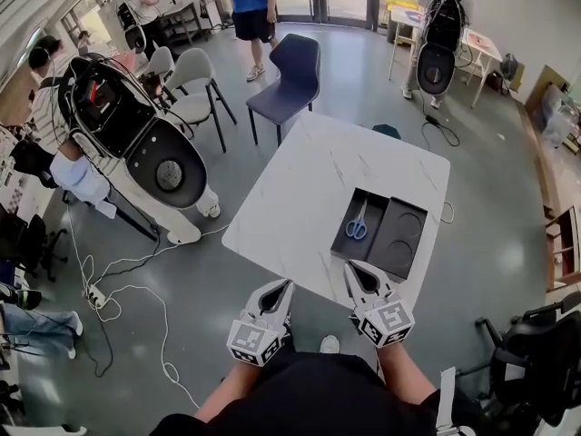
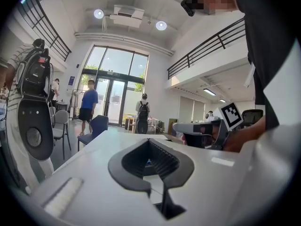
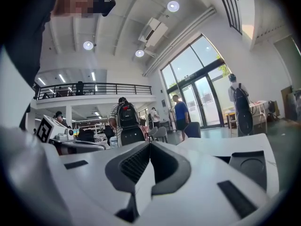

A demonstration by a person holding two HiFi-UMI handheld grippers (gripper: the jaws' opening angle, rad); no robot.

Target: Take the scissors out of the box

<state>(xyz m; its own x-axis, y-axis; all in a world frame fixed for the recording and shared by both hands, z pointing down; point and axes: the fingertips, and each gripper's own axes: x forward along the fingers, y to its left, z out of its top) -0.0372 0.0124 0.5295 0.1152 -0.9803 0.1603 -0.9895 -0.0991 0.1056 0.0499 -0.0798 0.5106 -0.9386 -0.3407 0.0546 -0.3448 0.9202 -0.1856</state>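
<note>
While scissors (image 1: 357,221) lie in box (image 1: 400,242), right hand-held gripper (image 1: 350,264) closed near box edge, left hand-held gripper (image 1: 290,282) closed beside

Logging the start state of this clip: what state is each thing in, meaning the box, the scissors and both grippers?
box: open, its two halves flat side by side
scissors: lying in the box's left half, blades together, not gripped
left gripper: shut, empty
right gripper: shut, empty

Head camera high, steeply down on the table (image 1: 309,180); tool cameras low, level across its top.
</note>
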